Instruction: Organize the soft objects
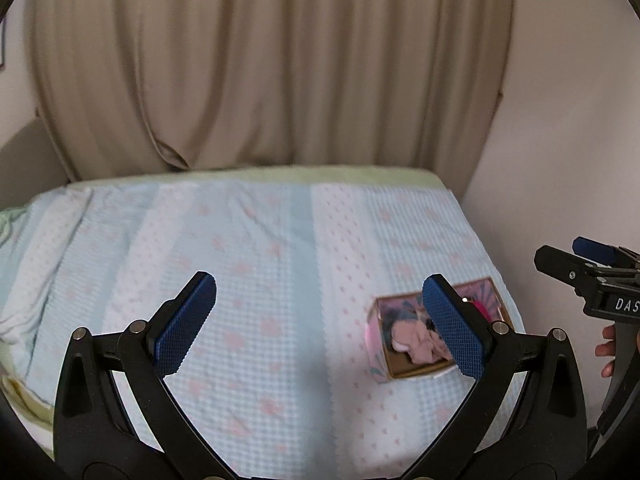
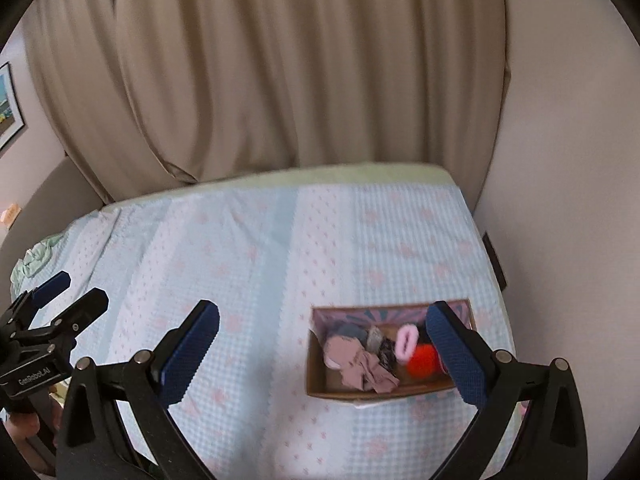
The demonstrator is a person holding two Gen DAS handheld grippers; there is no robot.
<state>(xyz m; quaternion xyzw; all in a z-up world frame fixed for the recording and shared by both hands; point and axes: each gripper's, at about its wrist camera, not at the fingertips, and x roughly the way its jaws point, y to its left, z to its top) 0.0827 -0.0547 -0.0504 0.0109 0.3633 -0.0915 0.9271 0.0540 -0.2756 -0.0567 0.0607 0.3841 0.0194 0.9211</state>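
A small open cardboard box [image 2: 316, 376] sits on the bed near its right edge; it also shows in the left wrist view [image 1: 400, 370]. Inside lie a beige cloth [image 2: 360, 364], a dark patterned piece [image 2: 386, 354], a pink scrunchie [image 2: 406, 342] and a red pompom [image 2: 422, 362]. My right gripper [image 2: 322, 356] is open and empty above the bed, its right finger over the box's right end. My left gripper [image 1: 320, 324] is open and empty, its right finger in front of the box. Each gripper shows in the other's view: the right one [image 1: 568, 258], the left one [image 2: 76, 294].
The bed [image 2: 240, 264] has a light blue checked cover with pink flowers. A beige curtain [image 2: 260, 72] hangs behind it and a plain wall [image 2: 560, 200] runs along the right side. Crumpled green cloth [image 2: 34, 258] lies at the bed's far left.
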